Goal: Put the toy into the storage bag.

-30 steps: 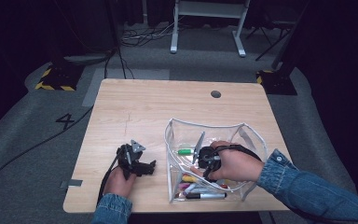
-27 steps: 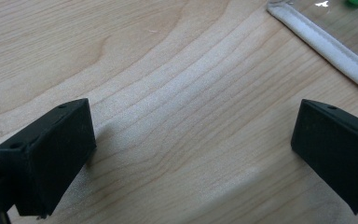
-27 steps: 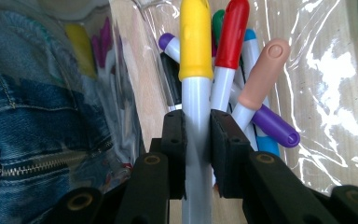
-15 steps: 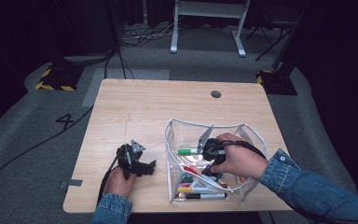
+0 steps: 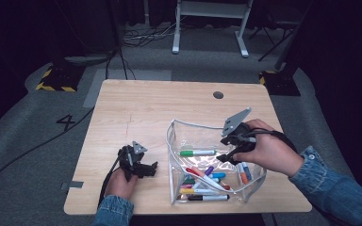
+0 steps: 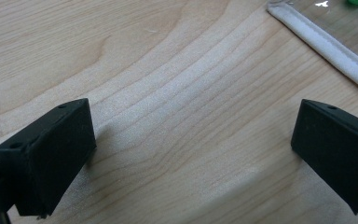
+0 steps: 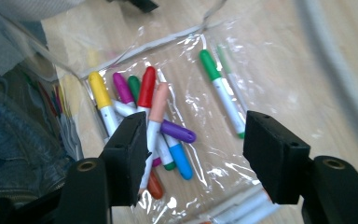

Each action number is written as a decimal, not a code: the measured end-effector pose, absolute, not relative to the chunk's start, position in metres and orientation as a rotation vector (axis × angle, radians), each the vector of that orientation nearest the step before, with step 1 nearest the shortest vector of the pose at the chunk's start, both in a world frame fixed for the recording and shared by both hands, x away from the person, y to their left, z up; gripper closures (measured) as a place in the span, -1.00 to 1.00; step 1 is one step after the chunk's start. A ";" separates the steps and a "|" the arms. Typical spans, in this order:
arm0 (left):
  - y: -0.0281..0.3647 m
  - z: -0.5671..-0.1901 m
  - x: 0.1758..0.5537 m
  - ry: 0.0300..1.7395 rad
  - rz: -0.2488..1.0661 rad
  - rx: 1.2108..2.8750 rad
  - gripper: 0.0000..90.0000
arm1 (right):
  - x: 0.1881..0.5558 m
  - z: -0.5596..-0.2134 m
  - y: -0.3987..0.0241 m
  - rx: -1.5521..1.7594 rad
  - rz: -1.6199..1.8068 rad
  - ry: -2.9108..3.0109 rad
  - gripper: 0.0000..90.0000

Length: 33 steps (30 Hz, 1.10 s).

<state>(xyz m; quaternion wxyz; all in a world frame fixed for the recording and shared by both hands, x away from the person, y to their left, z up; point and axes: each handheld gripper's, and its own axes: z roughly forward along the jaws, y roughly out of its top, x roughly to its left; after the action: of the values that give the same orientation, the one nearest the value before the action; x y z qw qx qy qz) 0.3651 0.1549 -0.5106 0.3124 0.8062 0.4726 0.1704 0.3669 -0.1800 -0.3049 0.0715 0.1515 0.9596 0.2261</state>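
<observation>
We are holding the right gripper [image 5: 222,151] above the open mouth of a clear plastic pouch [image 5: 179,141] that lies on the wooden table [image 5: 146,108]. Its jaws have just been opening and are now standing wide apart, with nothing between them. In the right gripper view, the markers [image 7: 154,116] are lying loose in a heap below the gripper [image 7: 193,140], on the pouch's floor [image 7: 205,154]. Under the jaw on the left of that view we are seeing a yellow-capped marker [image 7: 99,91], a magenta one [image 7: 122,87], a red one [image 7: 147,88] and a peach one [image 7: 158,103]. A purple cap [image 7: 179,132] and a blue one [image 7: 182,161] are lying below the gap between the jaws. A green-capped marker [image 7: 209,65] is lying apart from the heap, beyond the gap and nearer the other jaw.

We are resting the left gripper [image 5: 141,167] on the table, well to the left of the pouch. Its jaws are spread wide over bare wood, as the left gripper view shows, and nothing is between them. The pouch's white zip edge [image 6: 321,44] is lying ahead of its right jaw.

None of the markers or the pouch shows a brand or label that we can read. The only legible writing is a "4" [image 5: 68,122] marked on the grey floor, off to the far left of the left gripper.
</observation>
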 end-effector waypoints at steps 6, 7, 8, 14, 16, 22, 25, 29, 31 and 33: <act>0.155 -0.511 0.365 1.251 0.446 2.123 -1.00 | 0.370 -0.284 -0.210 0.559 0.776 2.799 -0.11; 0.155 -0.511 0.364 1.252 0.449 2.126 -1.00 | 0.370 -0.281 -0.216 0.579 0.795 2.783 -0.11; 0.155 -0.511 0.364 1.252 0.449 2.126 -1.00 | 0.372 -0.278 -0.224 0.605 0.812 2.766 -0.11; 0.156 -0.511 0.363 1.247 0.451 2.127 -1.00 | 0.382 -0.273 -0.259 0.740 0.840 2.689 -0.11; 0.156 -0.511 0.362 1.253 0.446 2.128 -1.00 | 0.387 -0.273 -0.271 0.783 0.844 2.667 -0.11; 0.156 -0.511 0.362 1.255 0.449 2.126 -1.00 | 0.400 -0.277 -0.298 0.899 0.853 2.621 -0.11; 0.156 -0.511 0.362 1.255 0.448 2.127 -1.00 | 0.409 -0.284 -0.316 0.980 0.841 2.575 -0.07; 0.156 -0.511 0.362 1.260 0.448 2.124 -1.00 | 0.416 -0.296 -0.331 1.063 0.844 2.537 -0.06; 0.156 -0.511 0.363 1.259 0.454 2.122 -1.00 | 0.419 -0.305 -0.336 1.091 0.839 2.526 -0.06; 0.155 -0.511 0.363 1.261 0.456 2.120 -1.00 | 0.422 -0.315 -0.340 1.111 0.829 2.519 -0.06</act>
<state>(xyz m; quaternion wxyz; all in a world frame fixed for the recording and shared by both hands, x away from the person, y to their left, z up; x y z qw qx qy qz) 0.3628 0.1554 -0.5108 0.3112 0.8031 0.4778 0.1727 0.4215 -0.3399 -0.3151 0.1326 0.3830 0.8684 0.2857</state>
